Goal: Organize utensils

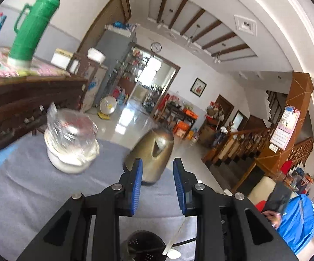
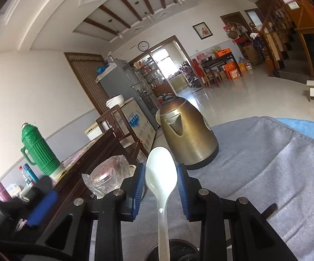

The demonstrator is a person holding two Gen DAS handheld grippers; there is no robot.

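Observation:
In the right wrist view a white spoon [image 2: 161, 174] stands upright, bowl up. My right gripper [image 2: 161, 167] is shut on it, its blue pads against both edges of the bowl. The handle runs down into a dark round holder [image 2: 178, 250] at the bottom edge. In the left wrist view my left gripper [image 1: 158, 165] is open with nothing between its pads. Under it sits the same dark holder [image 1: 143, 245], with a white spoon bowl [image 1: 174, 254] and a thin pale stick beside it. One blurred blue pad [image 2: 41, 208] of the left gripper shows at the lower left of the right view.
A brass-coloured kettle [image 1: 152, 150] [image 2: 189, 134] stands on the grey tablecloth [image 1: 37, 184] just beyond both grippers. A white bowl under plastic wrap [image 1: 72, 143] sits to its left. A green thermos [image 1: 35, 28] stands on a dark wooden cabinet. A person in blue [image 1: 298, 221] is at the right.

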